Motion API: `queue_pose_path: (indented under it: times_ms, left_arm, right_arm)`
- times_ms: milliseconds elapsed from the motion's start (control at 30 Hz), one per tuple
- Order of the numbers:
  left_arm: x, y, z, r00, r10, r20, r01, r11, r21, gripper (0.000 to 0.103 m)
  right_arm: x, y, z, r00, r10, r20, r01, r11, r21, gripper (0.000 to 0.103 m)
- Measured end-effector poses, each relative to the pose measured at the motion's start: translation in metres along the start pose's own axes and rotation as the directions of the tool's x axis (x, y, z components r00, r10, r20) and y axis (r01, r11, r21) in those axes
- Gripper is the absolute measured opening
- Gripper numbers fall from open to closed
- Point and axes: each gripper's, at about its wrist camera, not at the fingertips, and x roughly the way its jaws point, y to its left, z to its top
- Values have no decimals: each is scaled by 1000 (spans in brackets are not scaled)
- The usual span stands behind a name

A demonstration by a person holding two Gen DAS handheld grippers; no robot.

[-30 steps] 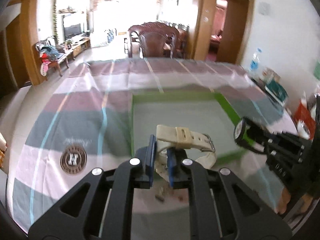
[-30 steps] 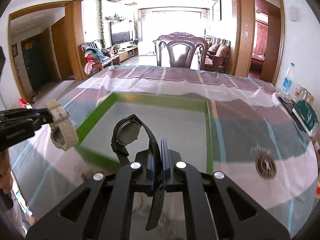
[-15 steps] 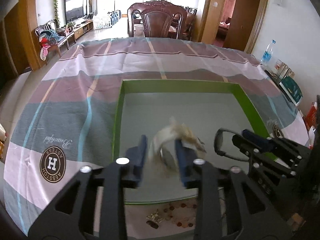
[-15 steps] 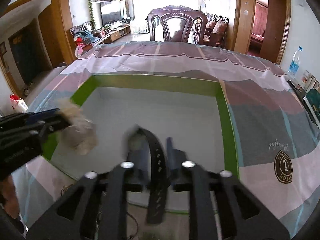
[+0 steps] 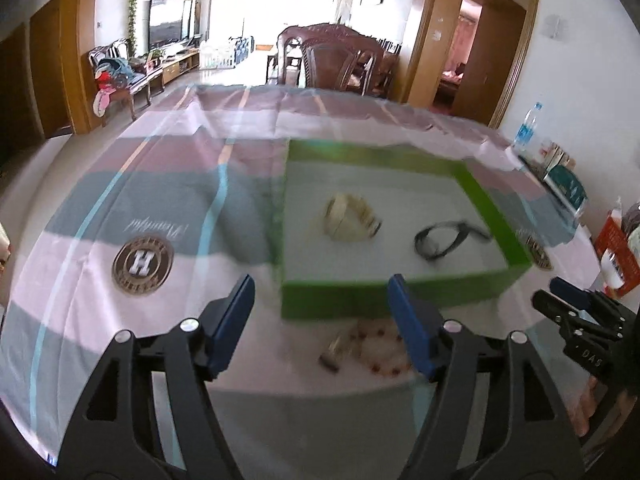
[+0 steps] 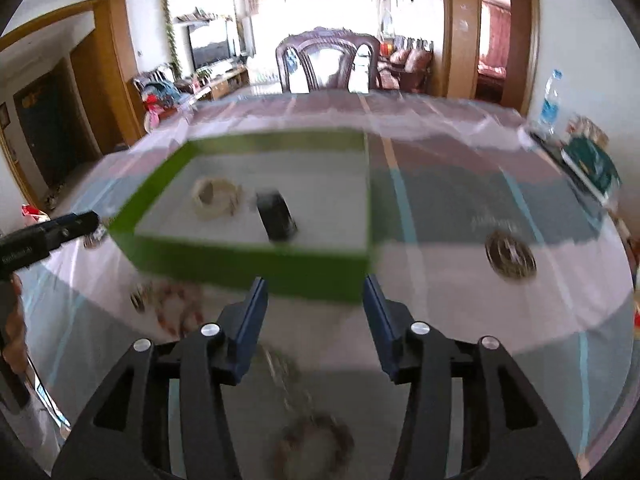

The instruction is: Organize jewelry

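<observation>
A green tray stands on the striped tablecloth. A cream watch and a black watch lie inside it. My left gripper is open and empty, in front of the tray's near wall. My right gripper is open and empty, also in front of the tray. A red bead bracelet lies on the cloth before the tray. A brown bead bracelet with a chain lies between my right fingers, blurred.
A water bottle and a green book sit at the table's right edge. A wooden chair stands at the far side. A round logo is printed on the cloth.
Both grippers opened and let go of their watches, which now lie in the tray. Both grippers have pulled back toward the near side of the table.
</observation>
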Motion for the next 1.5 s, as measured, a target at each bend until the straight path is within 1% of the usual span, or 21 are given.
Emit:
queue_pose_path:
  times_ms: [67,100,133,200,300,367,400,433,467,633,733,767,833,900,1067,1133,1200,1267,1400,1500]
  left_arm:
    - [6,5,-10,999,5,-52,-5,1000,0,56]
    - [10,7,-15,997,4,-81,-4,1000,5,43]
    - [15,8,-19,994,6,-107,-5,1000,11,40]
    - [25,8,-28,990,10,-141,-7,1000,19,40]
    - [33,5,-34,986,-4,-166,7,1000,20,40]
    - [36,0,-36,985,-10,-171,16,999,30,46]
    - [37,-2,-37,985,-13,-173,19,999,35,52]
    - [37,-4,-38,985,-12,-175,19,999,39,54]
    - [39,-5,-39,984,-9,-179,17,999,44,54]
    - [44,-8,-43,980,-2,-200,12,999,48,55]
    - [45,-11,-46,978,-5,-207,17,998,55,57]
    - [45,-13,-47,978,-7,-209,20,998,59,58]
    - [46,-19,-50,976,-14,-216,30,997,70,58]
    - [45,-25,-51,975,-26,-220,46,995,86,58]
    - [52,-40,-52,973,-43,-228,72,990,120,57]
    - [57,-45,-48,973,-47,-225,77,989,128,52]
    - [64,-46,-43,973,-50,-226,78,990,116,49]
    - [71,-45,-37,972,-54,-230,79,992,101,48]
    - [79,-41,-37,970,-24,-242,50,994,99,43]
    - [75,-32,-41,968,-21,-251,44,995,90,42]
  right_arm:
    - [1,-3,-13,1000,-21,-23,21,1000,-3,49]
    - [2,-3,-21,999,-26,-41,25,1000,-9,49]
    - [2,-3,-29,998,-23,-59,22,1000,-12,49]
    - [4,-5,-42,996,-14,-89,13,1000,-15,49]
    - [12,-9,-54,991,-9,-134,8,1000,-8,49]
    - [18,-14,-57,988,-14,-153,16,1000,10,49]
    - [21,-14,-58,987,-19,-160,22,1000,13,49]
    - [23,-13,-58,986,-26,-164,28,1000,12,49]
    - [25,-11,-58,986,-25,-166,27,1000,9,49]
    - [39,10,-54,985,18,-171,-22,999,-25,49]
    - [40,31,-49,982,96,-162,-107,992,-60,49]
    - [38,38,-48,982,108,-155,-122,989,-83,49]
    - [34,44,-46,987,85,-139,-101,988,-118,49]
    - [31,37,-44,990,47,-131,-63,990,-123,49]
    - [24,3,-52,990,-22,-138,15,999,-50,49]
    - [19,-11,-57,989,-46,-140,44,999,-15,49]
    - [16,-19,-61,989,-54,-141,55,998,6,49]
    - [16,-23,-64,988,-57,-143,60,998,18,49]
    - [17,-26,-67,988,-50,-148,55,998,28,49]
    - [20,-25,-64,988,-37,-149,42,999,26,49]
